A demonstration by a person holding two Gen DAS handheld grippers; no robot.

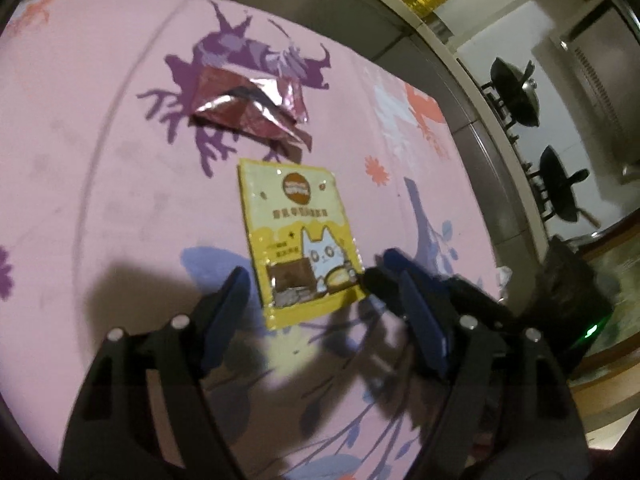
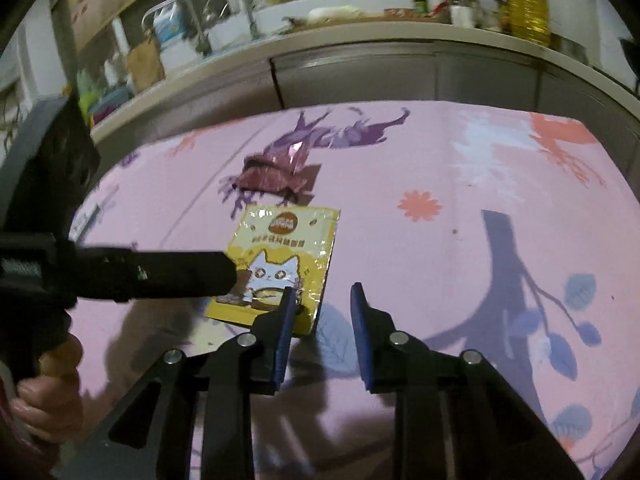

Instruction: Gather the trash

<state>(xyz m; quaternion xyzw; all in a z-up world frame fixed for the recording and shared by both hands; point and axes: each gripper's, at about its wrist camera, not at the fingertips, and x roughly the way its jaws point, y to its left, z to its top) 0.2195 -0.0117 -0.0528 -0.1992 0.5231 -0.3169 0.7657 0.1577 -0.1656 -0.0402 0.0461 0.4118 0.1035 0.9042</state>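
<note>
From the left wrist, a desk covered by a pink floral-printed cloth (image 1: 100, 152) is seen, with a flat yellow cat-printed snack packet (image 1: 298, 240) lying near a crumpled red foil wrapper (image 1: 248, 106). The left tongs (image 1: 320, 284) are spread either side of the packet's near edge, gripping nothing. Black woks on a stove (image 1: 516, 92) are seen beyond.

From the right wrist, the right tongs (image 2: 322, 294) (narrowly parted, empty) are held over the packet's near corner. A kitchen counter with a sink tap (image 2: 216, 12) is seen behind.
</note>
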